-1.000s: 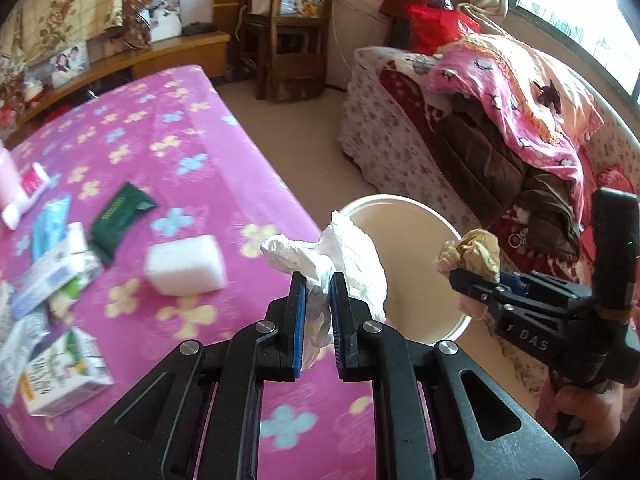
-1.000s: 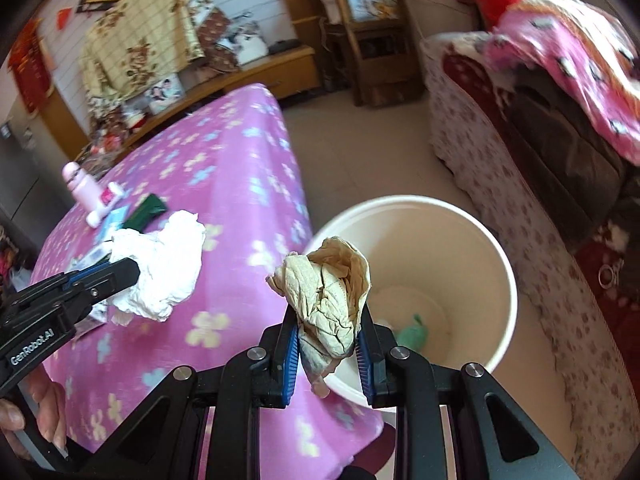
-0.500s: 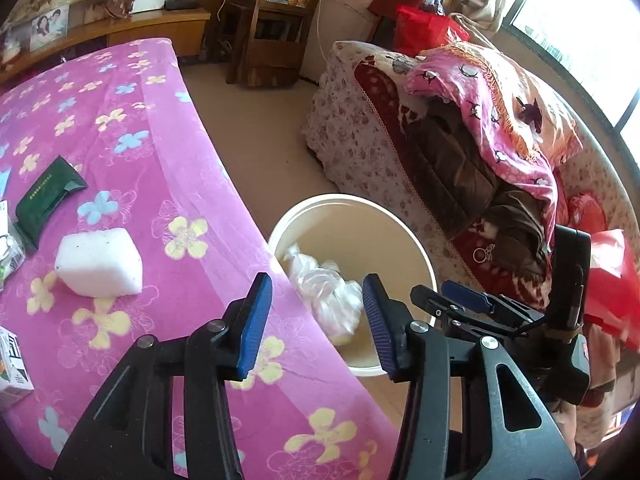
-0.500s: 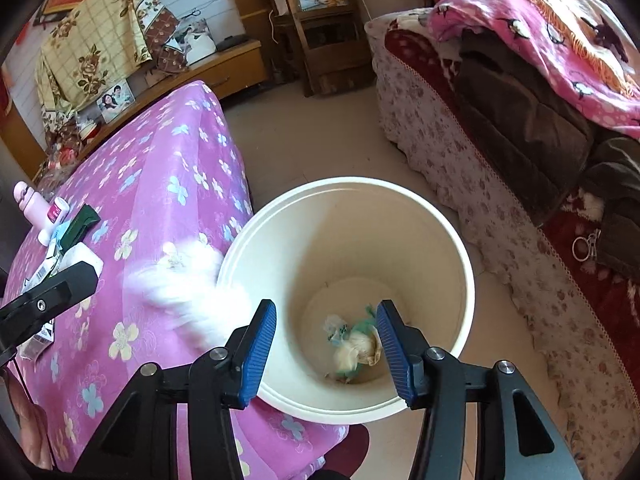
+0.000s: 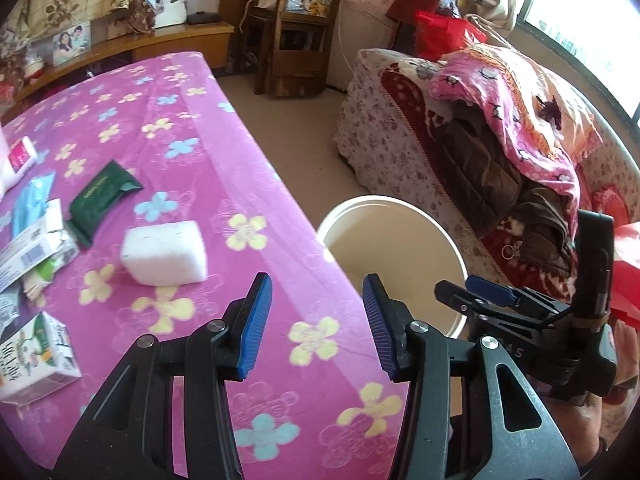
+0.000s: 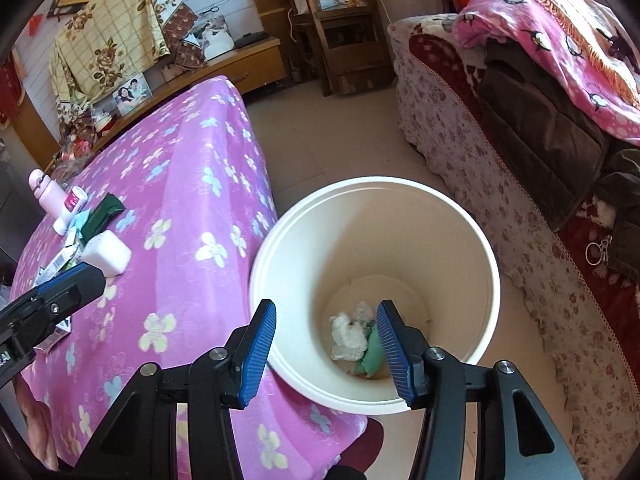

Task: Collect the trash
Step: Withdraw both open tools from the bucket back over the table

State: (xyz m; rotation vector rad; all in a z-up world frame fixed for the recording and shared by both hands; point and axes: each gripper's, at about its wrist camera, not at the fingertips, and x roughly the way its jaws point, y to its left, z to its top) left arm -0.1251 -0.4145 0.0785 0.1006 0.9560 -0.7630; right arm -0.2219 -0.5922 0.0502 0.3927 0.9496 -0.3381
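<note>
Far left of your table (image 5: 248, 184), on the pink flowered cloth: a small printed carton (image 5: 34, 356) near the front edge, flat paper packets (image 5: 30, 248) behind it, and a dark green pouch (image 5: 102, 200) lying flat beyond those. Just right of the pouch sits a white foam block (image 5: 164, 252), resting on the cloth, apart from the other items.

Your left gripper (image 5: 316, 326) hangs over the table's near right edge, jaws spread wide, nothing between the blue pads.

Right of the table, on the floor and close against the cloth's hanging edge, stands the cream bucket (image 6: 486, 256). From the right wrist view, its bottom holds crumpled white tissue (image 6: 348, 332) touching a green scrap (image 6: 372, 354); a further pale wad lies behind them, partly hidden by the right pad.

Your right gripper (image 6: 326, 350) is poised above the bucket's near rim, jaws wide apart and empty. In the left wrist view the same gripper (image 5: 472, 294) shows side-on beside the bucket.

Farthest right: a floral sofa (image 6: 472, 132) with a pink blanket (image 6: 560, 36) draped over dark clothing.
</note>
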